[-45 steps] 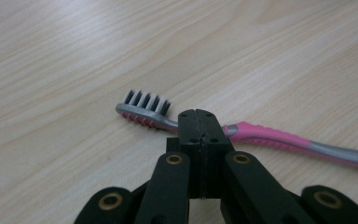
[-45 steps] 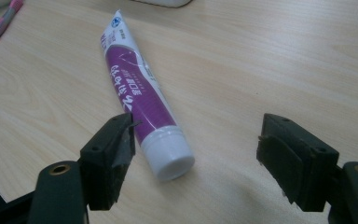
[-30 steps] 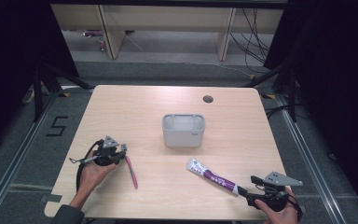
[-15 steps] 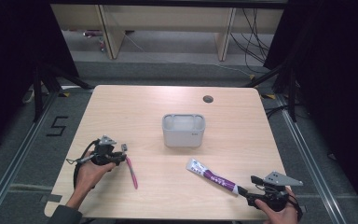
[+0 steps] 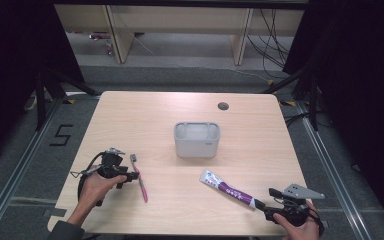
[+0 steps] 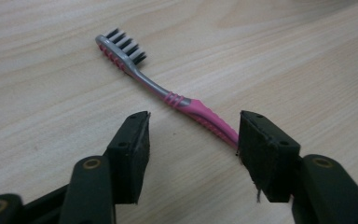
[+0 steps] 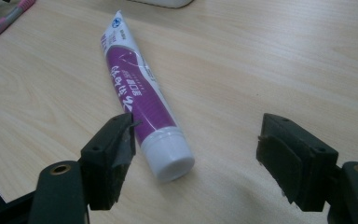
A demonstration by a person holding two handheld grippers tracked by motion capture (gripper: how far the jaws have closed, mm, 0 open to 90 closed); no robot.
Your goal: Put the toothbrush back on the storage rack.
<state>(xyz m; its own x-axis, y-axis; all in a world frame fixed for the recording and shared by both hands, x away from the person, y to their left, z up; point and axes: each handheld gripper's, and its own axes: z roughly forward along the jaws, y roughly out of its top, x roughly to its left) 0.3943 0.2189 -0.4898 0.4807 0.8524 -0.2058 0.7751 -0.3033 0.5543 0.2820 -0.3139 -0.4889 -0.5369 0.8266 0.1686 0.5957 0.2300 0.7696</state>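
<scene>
A pink and grey toothbrush [image 5: 140,180] [image 6: 186,105] lies flat on the wooden table [image 5: 130,120], its bristles pointing away from me. My left gripper [image 5: 126,176] [image 6: 193,125] sits low just left of it, and its jaws have just been opening. They stand apart, and the handle's end runs behind one pad without being gripped. A white and purple toothpaste tube [image 5: 227,187] [image 7: 130,88] lies near the front right. My right gripper [image 5: 267,201] [image 7: 198,126] is open, with the tube's cap end lying between its jaws, close to one of them.
A pale grey rectangular container [image 5: 197,140] stands at the table's middle. A dark round hole [image 5: 223,106] is near the far edge. Wooden shelving and cables lie on the floor beyond the table. The toothbrush's handle [image 7: 7,18] shows far off in the right gripper view.
The left gripper's jaws have parted beside the toothbrush, which stays flat on the table. The right gripper and the toothpaste tube have not moved.
</scene>
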